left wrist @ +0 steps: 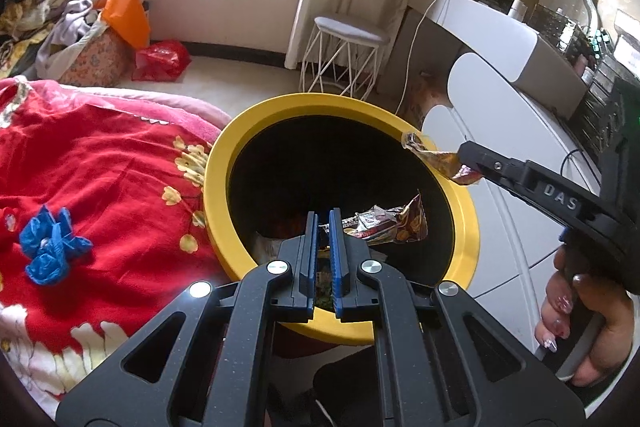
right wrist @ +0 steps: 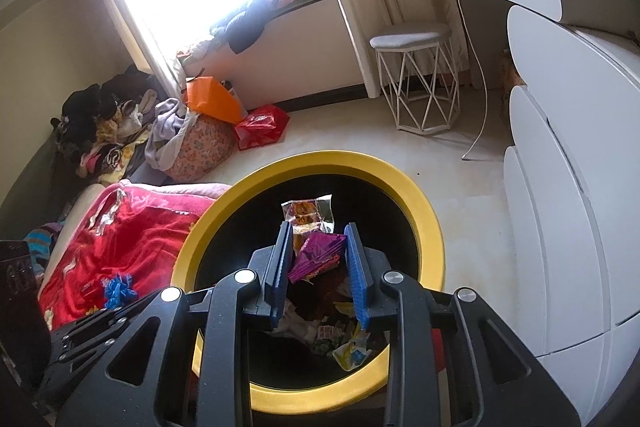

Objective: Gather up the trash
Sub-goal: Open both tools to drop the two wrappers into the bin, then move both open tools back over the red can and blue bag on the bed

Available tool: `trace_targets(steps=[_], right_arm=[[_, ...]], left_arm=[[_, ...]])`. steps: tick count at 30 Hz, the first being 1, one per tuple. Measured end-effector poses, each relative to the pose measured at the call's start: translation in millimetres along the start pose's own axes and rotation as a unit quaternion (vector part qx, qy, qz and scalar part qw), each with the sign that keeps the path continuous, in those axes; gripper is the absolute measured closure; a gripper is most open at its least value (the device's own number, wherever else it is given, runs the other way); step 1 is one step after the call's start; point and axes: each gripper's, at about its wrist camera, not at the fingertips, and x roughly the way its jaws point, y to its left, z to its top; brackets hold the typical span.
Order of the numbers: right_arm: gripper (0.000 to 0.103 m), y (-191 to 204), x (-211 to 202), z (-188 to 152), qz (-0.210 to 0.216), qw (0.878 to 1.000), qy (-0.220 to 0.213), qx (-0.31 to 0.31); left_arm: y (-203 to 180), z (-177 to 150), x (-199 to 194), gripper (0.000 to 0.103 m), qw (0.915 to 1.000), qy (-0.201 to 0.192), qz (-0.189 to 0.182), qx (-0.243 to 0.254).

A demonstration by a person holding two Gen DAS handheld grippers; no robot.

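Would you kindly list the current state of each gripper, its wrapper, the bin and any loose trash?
left gripper: shut on snack wrapper, over bin.
right gripper: shut on purple wrapper, over bin.
bin: upright, open, trash inside.
blue wad: lying on red blanket, uncollected.

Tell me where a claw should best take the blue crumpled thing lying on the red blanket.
Grip the blue wad across its narrow middle, where the lumps pinch together, coming from straight above. It lies loose and flat on the red blanket, so a side approach would likely just push it along the soft cloth.
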Motion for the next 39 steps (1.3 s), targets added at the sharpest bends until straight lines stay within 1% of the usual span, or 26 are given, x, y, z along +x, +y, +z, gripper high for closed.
trace_targets(steps=[3, 4, 5, 6, 7, 8, 10, 12, 13, 14, 15, 16, 17, 20, 24, 30, 39], right_arm=[[0.076, -1, 1, -1, 0.004, 1.0, -0.001, 0.006], [0.074, -2, 2, -2, 0.004, 1.0, -0.001, 0.01], [0.072, -4, 2, -1, 0.005, 1.0, -0.001, 0.011], [0.065, -4, 3, -2, 0.004, 1.0, -0.001, 0.012], [0.059, -5, 2, -2, 0.003, 1.0, -0.002, 0.014], [0.058, -6, 1, -2, 0.003, 1.0, -0.006, 0.018], [0.053, -7, -2, -1, 0.003, 1.0, -0.013, 0.022], [0.048, -8, -4, 0, 0.0, 0.999, -0.021, 0.024], [0.046, -9, -5, 0, 0.0, 0.999, -0.023, 0.025], [0.045, -9, -5, 1, 0.001, 0.999, -0.023, 0.026], [0.044, -9, -5, 1, 0.001, 0.999, -0.023, 0.027], [0.043, -9, -6, 1, 0.003, 0.999, -0.024, 0.026], [0.042, -9, -7, 1, 0.003, 0.999, -0.025, 0.025], [0.038, -6, -11, 2, 0.002, 0.999, -0.031, 0.017], [0.034, 1, -17, 4, 0.009, 0.999, -0.04, 0.011], [0.029, 25, -29, 5, 0.025, 0.998, -0.052, -0.013], [0.026, 57, -39, 1, 0.047, 0.997, -0.05, -0.047]], left_arm=[[1, 3, 3, 0.098, 1.0, -0.002, 0.003, -0.002], [2, 4, 5, 0.097, 1.0, -0.004, 0.005, -0.006], [4, 3, 5, 0.092, 0.9999, -0.004, 0.003, -0.012], [6, 3, 5, 0.087, 0.9998, -0.004, 0.001, -0.019], [7, 3, 4, 0.069, 0.9997, -0.005, -0.002, -0.024], [8, 4, 3, 0.052, 0.9996, -0.008, -0.003, -0.026], [9, 4, -2, 0.049, 0.9993, -0.015, -0.011, -0.032], [10, 5, -7, 0.035, 0.999, -0.019, -0.014, -0.039], [10, 5, -10, 0.023, 0.9988, -0.024, -0.014, -0.041], [10, 6, -13, 0.019, 0.9986, -0.028, -0.015, -0.042], [11, 6, -16, 0.018, 0.9985, -0.03, -0.015, -0.042], [11, 7, -19, 0.012, 0.9984, -0.033, -0.014, -0.043], [11, 8, -22, 0.011, 0.9983, -0.035, -0.012, -0.044], [14, 9, -33, 0.011, 0.9977, -0.047, -0.011, -0.048], [19, 7, -49, 0.011, 0.997, -0.061, 0.003, -0.049], [32, 2, -74, 0.011, 0.9948, -0.081, 0.024, -0.057], [48, -4, -107, 0.011, 0.9899, -0.11, 0.056, -0.07]])
